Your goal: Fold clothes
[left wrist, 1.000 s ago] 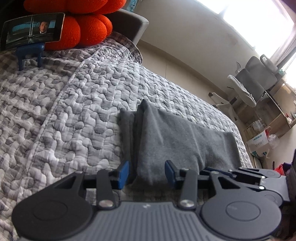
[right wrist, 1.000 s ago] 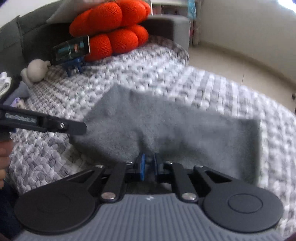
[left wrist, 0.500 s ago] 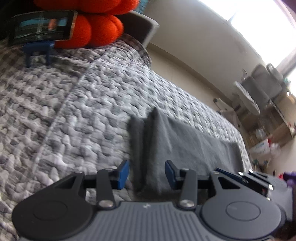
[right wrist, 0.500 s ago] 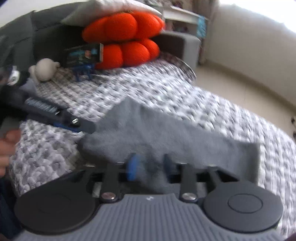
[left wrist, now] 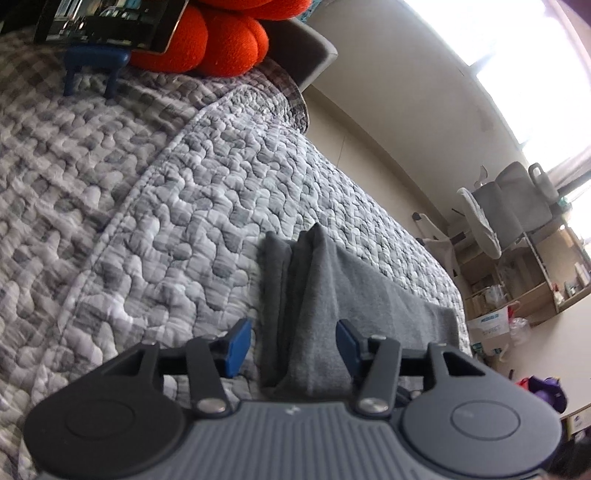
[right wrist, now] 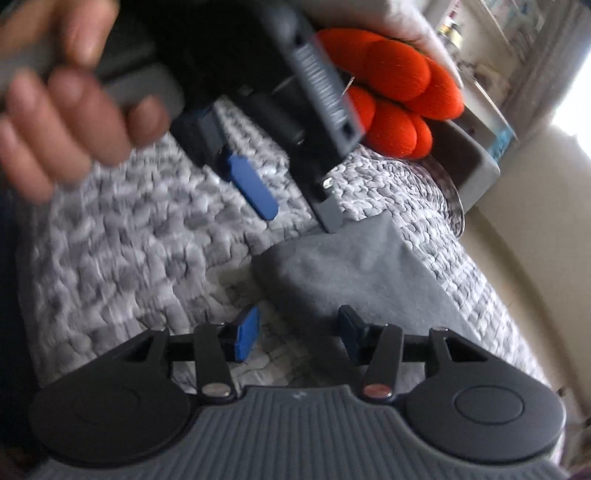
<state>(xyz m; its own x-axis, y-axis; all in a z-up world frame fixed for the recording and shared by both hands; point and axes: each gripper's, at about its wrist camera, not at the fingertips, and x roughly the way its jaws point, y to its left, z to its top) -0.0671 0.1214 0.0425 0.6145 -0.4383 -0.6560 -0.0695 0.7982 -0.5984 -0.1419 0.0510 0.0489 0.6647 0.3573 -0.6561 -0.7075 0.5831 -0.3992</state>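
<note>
A folded grey garment (left wrist: 325, 295) lies as a long narrow strip on the quilted bedspread (left wrist: 147, 206). My left gripper (left wrist: 293, 345) is open, its blue pads either side of the strip's near end, not closed on it. In the right wrist view the same grey garment (right wrist: 354, 273) lies just ahead of my right gripper (right wrist: 299, 334), which is open with nothing between its pads. The left gripper (right wrist: 258, 192), held by a hand (right wrist: 62, 110), hangs above the garment's far corner in that view, blurred.
An orange knot cushion (left wrist: 221, 40) and a phone on a blue stand (left wrist: 103, 33) sit at the head of the bed. The bed's right edge drops to the floor, with a chair (left wrist: 509, 214) and shelves (left wrist: 535, 288) beyond.
My right gripper has opened and let go of the grey garment, then swung left and up. The left gripper stayed open and tilted, drawing slightly nearer the strip's end.
</note>
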